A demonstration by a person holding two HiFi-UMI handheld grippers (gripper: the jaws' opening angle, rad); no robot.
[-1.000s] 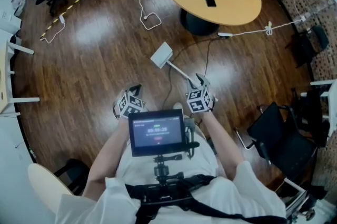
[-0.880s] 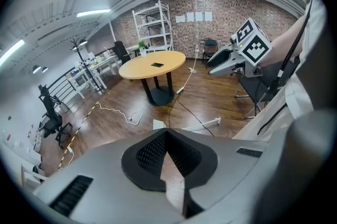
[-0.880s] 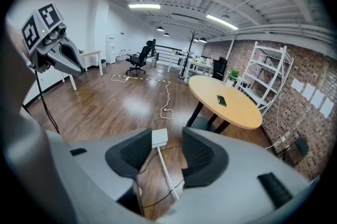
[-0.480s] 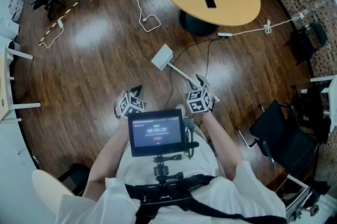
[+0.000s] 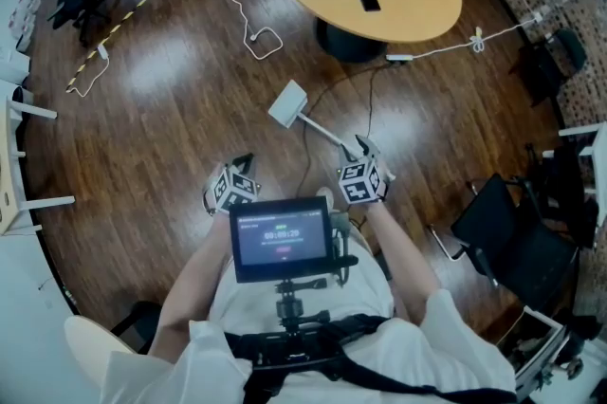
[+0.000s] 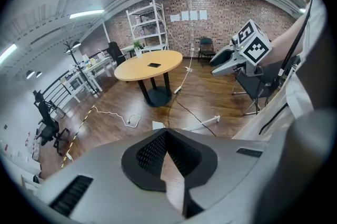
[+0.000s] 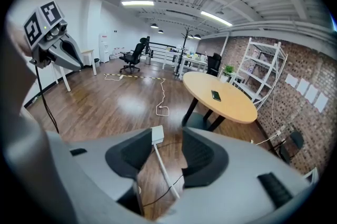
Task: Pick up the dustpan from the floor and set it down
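Two readings: the dustpan (image 5: 287,103) lies flat on the wooden floor (image 5: 161,118), between the round table (image 5: 417,13) and me, with its long handle (image 5: 324,133) running toward my right side. That fits a pan waiting to be lifted or one already put back down, and I can't settle which.
Right claw: the right gripper (image 5: 365,144) hangs well above the floor, jaws apart and pressing on nothing. In the right gripper view, pan and handle show through the gap, far below.
Left claw: the left gripper (image 5: 245,161) has its jaws drawn together at the tips. Only bare floor shows behind them, and nothing is held.
Cable risk: a black cable (image 5: 371,99) crosses the handle, and I can't tell which lies on top. If the cable is on top, I judge any lift of the handle could drag it along.
Handle risk: the handle is thin. Pinched far from the pan, I'd expect the pan end to droop or twist in the jaws and perhaps slip out.
Floor risk: the boards look glossy. A jaw that bumps the handle rather than straddling it would likely send the pan skating away.
Sightline risk: my chest screen (image 5: 283,238) hides the floor nearest my feet, so I could misjudge the handle's near end.
Crowding risk: a black chair (image 5: 503,236) stands near on my right, and a swung handle might catch it.
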